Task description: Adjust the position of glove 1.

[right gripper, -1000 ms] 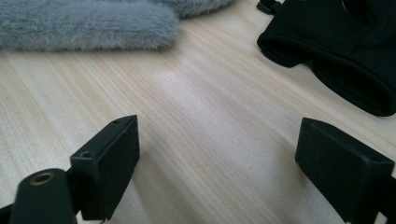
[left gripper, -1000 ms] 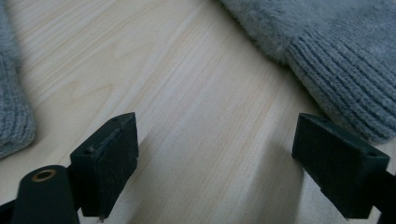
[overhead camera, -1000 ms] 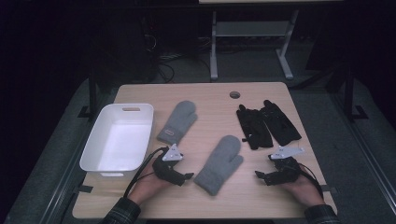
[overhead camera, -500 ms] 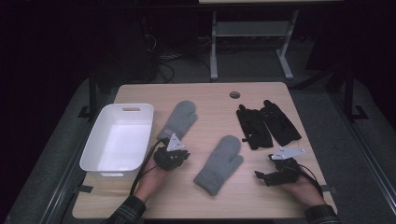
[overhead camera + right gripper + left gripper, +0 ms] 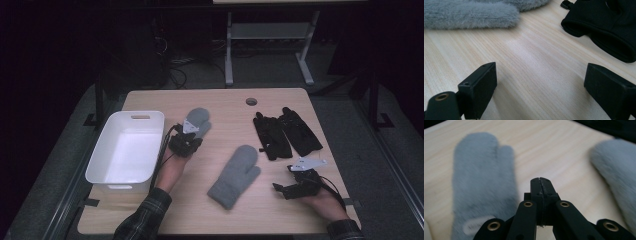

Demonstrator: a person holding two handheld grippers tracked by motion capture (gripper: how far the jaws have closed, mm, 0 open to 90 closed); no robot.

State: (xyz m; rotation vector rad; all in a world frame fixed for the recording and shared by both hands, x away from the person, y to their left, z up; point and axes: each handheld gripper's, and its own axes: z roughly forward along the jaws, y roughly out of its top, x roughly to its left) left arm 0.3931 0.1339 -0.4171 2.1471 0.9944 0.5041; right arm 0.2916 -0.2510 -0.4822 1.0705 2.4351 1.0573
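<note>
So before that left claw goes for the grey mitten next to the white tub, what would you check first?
1. Left gripper jaws open for a grab: not ok, shut with nothing between.
2. Jaws aimed at the far grey mitten: not ok, it lies off to their side.
3. Mitten flat and uncovered: ok.
4. White bin has room: ok, empty.
5. Right gripper out of the way: ok, open, near the black gloves.
</note>
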